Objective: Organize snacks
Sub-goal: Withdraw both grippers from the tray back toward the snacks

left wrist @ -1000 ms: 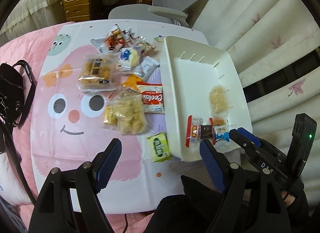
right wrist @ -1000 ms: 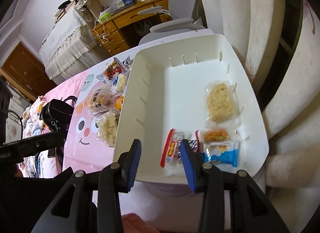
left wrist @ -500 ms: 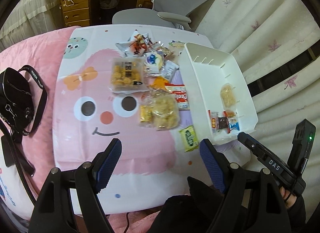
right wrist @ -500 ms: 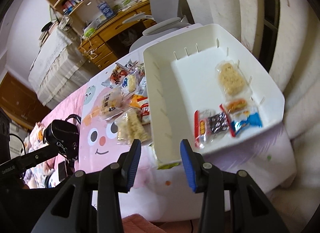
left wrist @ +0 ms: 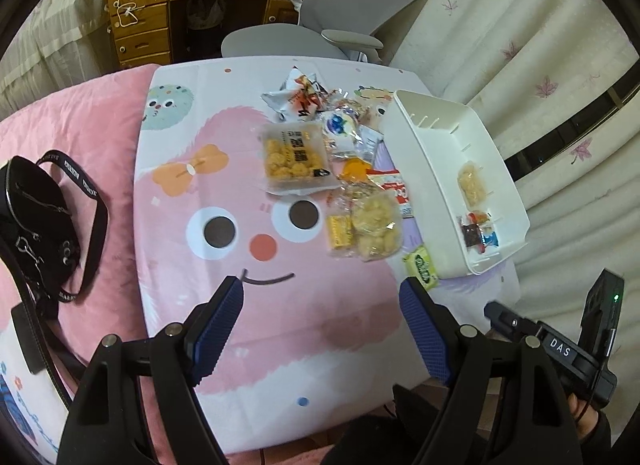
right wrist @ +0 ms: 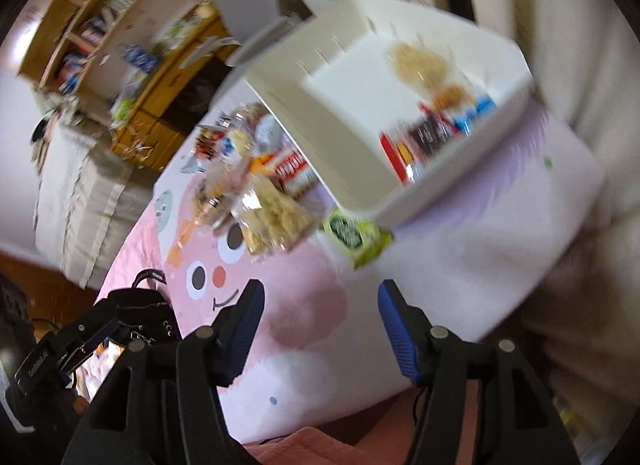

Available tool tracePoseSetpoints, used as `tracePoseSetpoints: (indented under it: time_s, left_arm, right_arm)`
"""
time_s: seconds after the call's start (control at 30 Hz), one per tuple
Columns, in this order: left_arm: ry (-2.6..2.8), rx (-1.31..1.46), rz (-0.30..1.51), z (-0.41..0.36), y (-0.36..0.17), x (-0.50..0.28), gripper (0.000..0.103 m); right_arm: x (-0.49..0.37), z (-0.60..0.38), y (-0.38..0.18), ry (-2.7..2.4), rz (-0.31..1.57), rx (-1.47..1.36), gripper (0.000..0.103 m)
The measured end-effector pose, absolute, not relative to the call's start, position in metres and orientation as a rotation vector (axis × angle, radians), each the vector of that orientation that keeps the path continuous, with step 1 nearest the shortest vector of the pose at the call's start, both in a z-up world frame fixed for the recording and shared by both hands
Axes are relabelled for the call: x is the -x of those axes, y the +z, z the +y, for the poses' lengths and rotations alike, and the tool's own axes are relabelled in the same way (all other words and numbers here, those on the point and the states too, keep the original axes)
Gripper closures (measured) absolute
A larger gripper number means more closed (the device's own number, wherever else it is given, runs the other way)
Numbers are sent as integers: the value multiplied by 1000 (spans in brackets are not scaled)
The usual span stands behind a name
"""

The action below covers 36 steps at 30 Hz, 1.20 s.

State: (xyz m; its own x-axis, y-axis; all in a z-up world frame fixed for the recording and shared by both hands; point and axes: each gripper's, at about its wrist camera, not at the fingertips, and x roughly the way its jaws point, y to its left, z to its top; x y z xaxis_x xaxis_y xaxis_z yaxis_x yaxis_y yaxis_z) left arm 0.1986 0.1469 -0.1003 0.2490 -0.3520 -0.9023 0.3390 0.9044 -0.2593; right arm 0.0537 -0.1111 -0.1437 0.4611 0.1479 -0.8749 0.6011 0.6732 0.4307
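step: between picks; a few snacks already lie in the white bin (left wrist: 440, 169), most sit loose on the worktop (left wrist: 192, 305).
left hand-held gripper (left wrist: 320, 317): jaws wide apart, nothing between them, above the pink cloth.
right hand-held gripper (right wrist: 320, 317): jaws have just been opening, empty, view blurred.
snack pile (left wrist: 320, 169): just left of the bin.
green packet (left wrist: 421, 271): nearest piece, against the bin's near corner.
next move: judged, lower over the green packet, close, carry it into the bin.
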Motion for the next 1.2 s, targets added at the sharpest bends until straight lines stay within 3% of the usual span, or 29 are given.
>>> tracePoseSetpoints:
  time_s: [0.67, 1.2]
  left_arm:
    - [-449, 68, 1311, 156, -128, -247, 17]
    - [-332, 8, 1467, 103, -178, -321, 14]
  right_arm:
    - [-53, -113, -214, -649, 1063, -1407, 38]
    - [-90, -141, -250, -860, 1103, -1405, 31]
